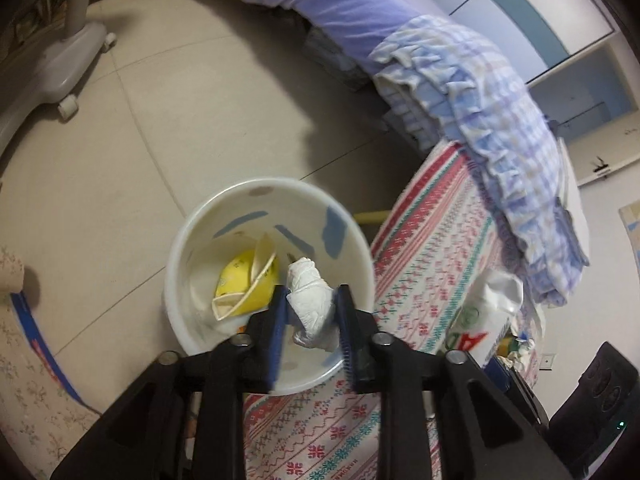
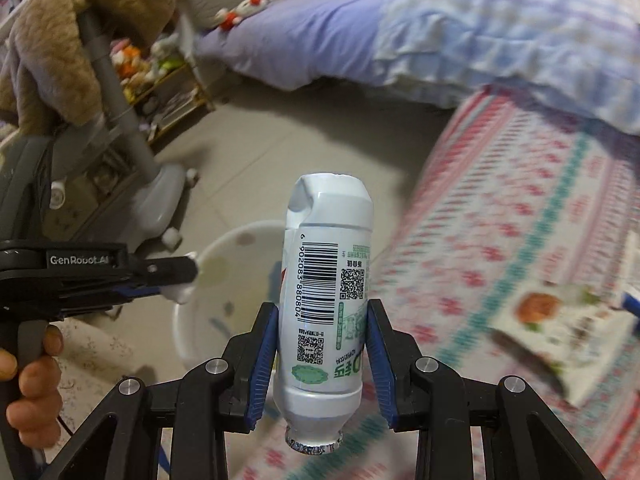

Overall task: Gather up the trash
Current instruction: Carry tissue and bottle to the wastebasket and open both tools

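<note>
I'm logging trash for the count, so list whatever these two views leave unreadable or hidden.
- Bin contents: in the left wrist view, the left claw and its tissue cover the bottom near the yellow cup.
- Bottle cap: in the right wrist view its neck sits low between the right claw arms; whether it is capped is unclear.
- Packet on the bedspread: motion blur makes its print unreadable.
- Bin in the right wrist view: the bottle blocks most of it.

A bed point(image 2: 312, 36) with lilac sheet carries a checked frilled quilt point(image 2: 500, 28) at its near end, a patterned pink blanket point(image 2: 520, 208) below that quilt, and a brown teddy bear point(image 2: 60, 40) left of the bed beside a toy shelf point(image 2: 160, 80).
</note>
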Motion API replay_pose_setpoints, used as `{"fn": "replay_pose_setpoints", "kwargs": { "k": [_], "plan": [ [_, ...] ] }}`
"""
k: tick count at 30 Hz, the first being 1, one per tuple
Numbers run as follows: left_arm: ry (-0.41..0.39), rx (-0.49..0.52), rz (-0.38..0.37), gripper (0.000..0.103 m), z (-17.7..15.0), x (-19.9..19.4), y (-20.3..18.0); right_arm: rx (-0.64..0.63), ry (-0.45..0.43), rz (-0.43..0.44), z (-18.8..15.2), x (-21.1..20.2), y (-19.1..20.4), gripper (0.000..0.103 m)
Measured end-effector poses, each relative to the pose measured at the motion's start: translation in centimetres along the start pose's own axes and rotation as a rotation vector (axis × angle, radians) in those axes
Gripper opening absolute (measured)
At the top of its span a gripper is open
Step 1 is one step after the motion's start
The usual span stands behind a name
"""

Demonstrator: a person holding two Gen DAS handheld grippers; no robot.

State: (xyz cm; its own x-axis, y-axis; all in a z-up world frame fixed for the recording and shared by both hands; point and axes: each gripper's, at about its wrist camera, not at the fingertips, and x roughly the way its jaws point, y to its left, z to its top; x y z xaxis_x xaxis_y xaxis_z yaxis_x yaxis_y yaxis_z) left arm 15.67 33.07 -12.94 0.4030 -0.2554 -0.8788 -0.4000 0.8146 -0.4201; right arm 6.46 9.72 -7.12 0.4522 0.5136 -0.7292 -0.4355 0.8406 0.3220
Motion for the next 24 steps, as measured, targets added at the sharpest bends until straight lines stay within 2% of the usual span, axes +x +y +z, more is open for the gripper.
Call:
{"fn": "replay_pose_setpoints", "kwargs": {
  "k": [2,4,10,14,19,21,24],
  "plan": [
    [-0.008,-0.01,0.028,0.046,0.1,-0.1,0.4,-0.008,0.011,0.015,0.4,1.3,1.0,0.039],
    [-0.021,-0.021,0.026,0.047,0.2,-0.5,0.8,-0.002,0.025,0.028,0.9,2.6,1.5,0.039],
    [-0.051,-0.093,0.008,0.048,0.3,-1.7,2.3,0.024,0.067,0.06,1.2,5.4,2.0,0.039],
    [-0.055,-0.159,-0.042,0.048,-0.3,-2.8,3.2,0.036,0.094,0.066,1.3,7.0,2.1,0.039],
    [-0.099,-0.18,-0.028,0.048,-0.5,-3.8,3.5,0.032,0.12,0.072,1.7,8.9,3.2,0.04],
    [-0.105,-0.19,-0.034,0.048,-0.6,-4.0,3.7,0.05,0.127,0.089,1.9,9.9,3.5,0.042],
    [-0.111,-0.188,-0.028,0.048,-0.7,-4.2,3.8,0.072,0.143,0.125,2.1,10.8,3.7,0.05]
  ]
}}
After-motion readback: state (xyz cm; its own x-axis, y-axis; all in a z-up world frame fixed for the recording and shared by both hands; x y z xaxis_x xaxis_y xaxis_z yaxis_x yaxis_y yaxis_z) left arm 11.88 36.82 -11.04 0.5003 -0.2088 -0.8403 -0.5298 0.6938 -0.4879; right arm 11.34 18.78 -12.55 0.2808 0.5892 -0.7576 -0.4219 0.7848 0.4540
